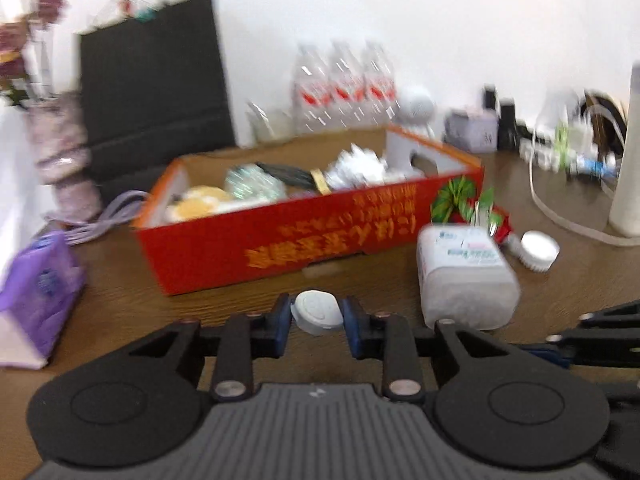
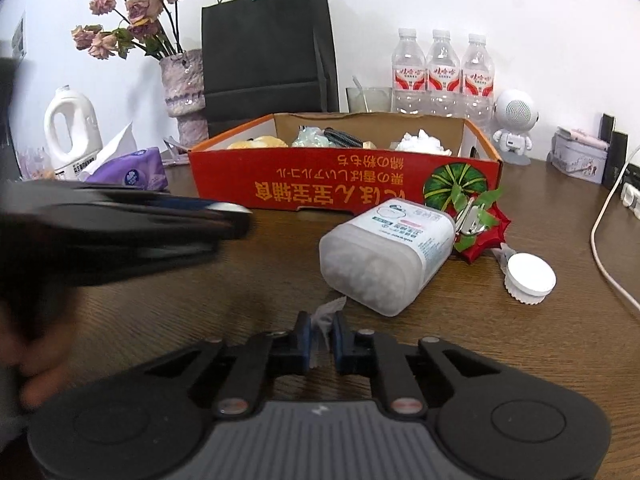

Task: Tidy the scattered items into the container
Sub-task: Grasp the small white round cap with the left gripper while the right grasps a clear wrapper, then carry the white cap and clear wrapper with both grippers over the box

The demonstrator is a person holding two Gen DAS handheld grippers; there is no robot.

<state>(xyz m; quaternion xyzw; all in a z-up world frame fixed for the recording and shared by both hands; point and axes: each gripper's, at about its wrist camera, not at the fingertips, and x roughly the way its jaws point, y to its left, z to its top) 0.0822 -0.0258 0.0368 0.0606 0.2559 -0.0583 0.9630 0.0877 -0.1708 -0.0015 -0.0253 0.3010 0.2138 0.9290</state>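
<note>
My left gripper point(image 1: 317, 314) is shut on a small white round cap point(image 1: 318, 311), held just above the wooden table in front of the red cardboard box point(image 1: 280, 240). My right gripper point(image 2: 321, 330) is shut on a scrap of clear plastic wrapper point(image 2: 326, 312). The red cardboard box point(image 2: 320, 184) holds several items. Beside it lie a clear cotton-ball container point(image 2: 384, 252) on its side, a red and green bow clip point(image 2: 478, 224) and a white round brush point(image 2: 528, 276). In the right wrist view the left gripper point(image 2: 236, 220) shows at the left, blurred.
Behind the box stand a black paper bag point(image 2: 264, 48), a vase of dried flowers point(image 2: 182, 80), three water bottles point(image 2: 442, 72) and a white robot figure point(image 2: 516, 124). A purple tissue pack point(image 1: 36, 292) lies left. White cables point(image 2: 608, 240) run at the right.
</note>
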